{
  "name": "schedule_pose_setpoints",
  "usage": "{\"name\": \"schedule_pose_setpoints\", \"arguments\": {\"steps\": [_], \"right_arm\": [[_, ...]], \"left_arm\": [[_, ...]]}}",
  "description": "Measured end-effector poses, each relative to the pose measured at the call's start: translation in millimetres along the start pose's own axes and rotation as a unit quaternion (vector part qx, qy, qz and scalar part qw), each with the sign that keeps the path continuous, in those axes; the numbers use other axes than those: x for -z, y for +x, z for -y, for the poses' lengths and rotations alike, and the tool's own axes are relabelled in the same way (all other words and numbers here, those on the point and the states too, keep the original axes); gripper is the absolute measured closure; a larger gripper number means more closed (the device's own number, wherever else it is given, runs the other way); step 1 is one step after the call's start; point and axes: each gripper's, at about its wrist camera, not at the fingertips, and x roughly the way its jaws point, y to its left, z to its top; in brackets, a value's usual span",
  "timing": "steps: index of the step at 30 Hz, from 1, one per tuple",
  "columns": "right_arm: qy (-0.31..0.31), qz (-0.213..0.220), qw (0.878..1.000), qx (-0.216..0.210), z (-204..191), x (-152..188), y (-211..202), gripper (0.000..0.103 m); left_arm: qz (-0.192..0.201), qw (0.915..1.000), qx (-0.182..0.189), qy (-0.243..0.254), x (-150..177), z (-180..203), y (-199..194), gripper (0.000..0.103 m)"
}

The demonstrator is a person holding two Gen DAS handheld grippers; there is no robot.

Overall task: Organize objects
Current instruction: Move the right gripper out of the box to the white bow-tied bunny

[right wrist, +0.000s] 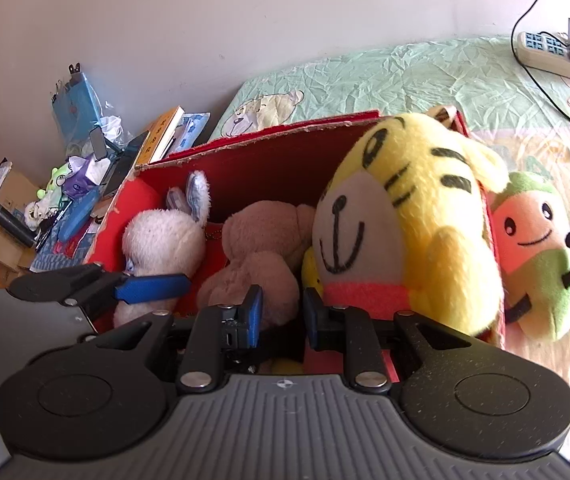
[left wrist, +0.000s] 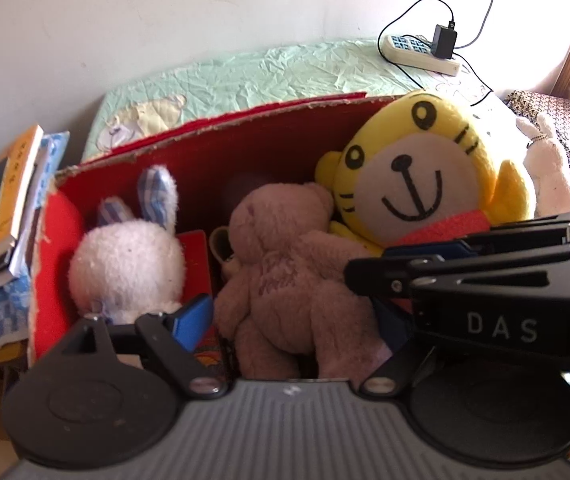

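A red cardboard box [left wrist: 245, 148] stands on the bed and holds three soft toys. A white rabbit [left wrist: 125, 264] sits at its left, a brown bear [left wrist: 285, 272] lies in the middle, and a yellow tiger [left wrist: 417, 172] leans at the right. My left gripper [left wrist: 293, 324] is open, its blue pads on either side of the bear's lower body without pressing it. My right gripper [left wrist: 369, 264] reaches in from the right, shut, close over the bear and below the tiger's red collar. In the right wrist view the right gripper [right wrist: 283, 316] has nothing between its pads.
Outside the box on the right lie a peach-and-green plush [right wrist: 537, 248] and a small white rabbit [left wrist: 545, 160]. A power strip [left wrist: 421, 54] with a charger and cable sits at the back of the green sheet. Stacked books [left wrist: 5, 200] and clutter fill the left.
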Motion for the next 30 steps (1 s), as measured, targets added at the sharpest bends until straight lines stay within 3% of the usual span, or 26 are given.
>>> {"name": "schedule_pose_setpoints", "arguments": {"steps": [6, 25, 28, 30], "right_arm": [[0.029, 0.005, 0.999, -0.014, 8.8, 6.4, -11.7, 0.082], [0.010, 0.052, 0.998, -0.019, 11.3, 29.4, -37.6, 0.081], [0.005, 0.063, 0.998, -0.030, 12.7, 31.0, -45.7, 0.076], [0.005, 0.068, 0.997, -0.036, 14.8, 31.3, -52.2, 0.067]], "left_arm": [[0.006, 0.9998, -0.016, -0.008, 1.7, 1.1, -9.8, 0.014], [0.017, 0.9971, -0.073, -0.014, 15.3, 22.7, -26.7, 0.009], [0.016, 0.9961, -0.084, -0.024, 15.3, 23.5, -30.8, 0.009], [0.017, 0.9954, -0.090, -0.030, 14.9, 23.9, -35.0, 0.009]]}}
